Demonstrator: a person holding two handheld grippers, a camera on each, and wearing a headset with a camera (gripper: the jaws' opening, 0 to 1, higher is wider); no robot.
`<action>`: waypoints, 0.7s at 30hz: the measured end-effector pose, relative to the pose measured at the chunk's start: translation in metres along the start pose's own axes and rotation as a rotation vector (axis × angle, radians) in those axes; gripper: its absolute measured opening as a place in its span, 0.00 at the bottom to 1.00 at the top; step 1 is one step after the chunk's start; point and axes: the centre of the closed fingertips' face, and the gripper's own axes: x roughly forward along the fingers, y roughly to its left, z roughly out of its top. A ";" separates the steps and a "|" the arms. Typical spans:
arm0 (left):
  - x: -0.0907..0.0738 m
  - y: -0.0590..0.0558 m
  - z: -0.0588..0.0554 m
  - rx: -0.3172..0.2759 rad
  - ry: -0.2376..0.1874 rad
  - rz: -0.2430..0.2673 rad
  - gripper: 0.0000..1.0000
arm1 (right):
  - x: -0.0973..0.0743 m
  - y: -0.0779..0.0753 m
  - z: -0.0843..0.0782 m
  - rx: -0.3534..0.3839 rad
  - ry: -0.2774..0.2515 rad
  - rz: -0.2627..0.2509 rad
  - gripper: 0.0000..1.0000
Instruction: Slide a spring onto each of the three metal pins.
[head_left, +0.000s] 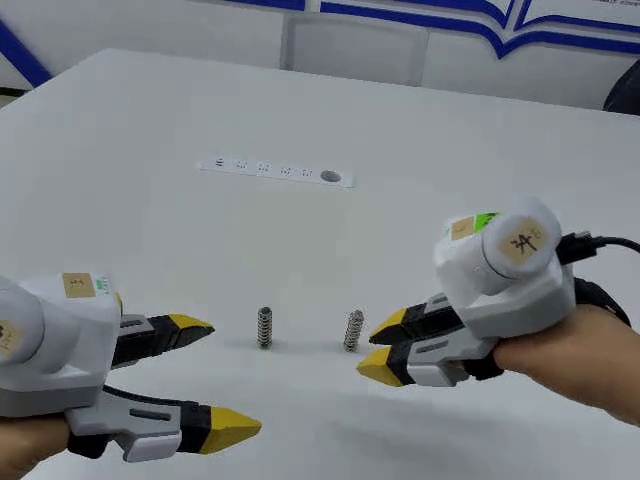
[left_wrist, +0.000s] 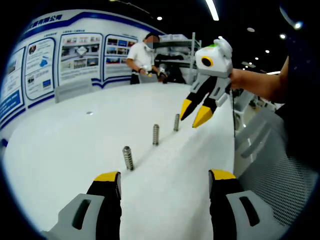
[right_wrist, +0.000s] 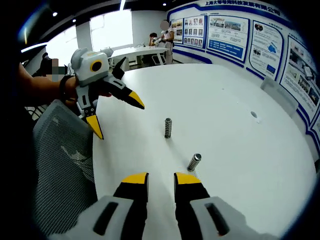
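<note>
The left gripper (head_left: 228, 378) hangs spread wide and empty near the white table's (head_left: 150, 120) front edge. The right gripper (head_left: 385, 347), jaws narrowly parted and empty, sits just beside one upright grey coiled metal spring (head_left: 353, 330); a second spring (head_left: 264, 327) stands between them, bare tabletop beyond.

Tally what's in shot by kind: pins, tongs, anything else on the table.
Pins with springs: 3
Power strip: 1
Tongs: 2 (left tongs, right tongs)
Total: 6
</note>
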 end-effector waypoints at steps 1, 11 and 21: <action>0.000 0.000 0.000 0.000 0.000 0.001 0.73 | -0.004 -0.001 -0.003 0.012 -0.008 -0.007 0.21; -0.001 -0.001 0.000 -0.002 0.004 0.005 0.74 | -0.031 -0.012 -0.033 0.085 -0.060 -0.073 0.23; 0.001 -0.002 0.000 -0.006 0.007 0.009 0.74 | -0.055 -0.030 -0.052 0.151 -0.131 -0.146 0.26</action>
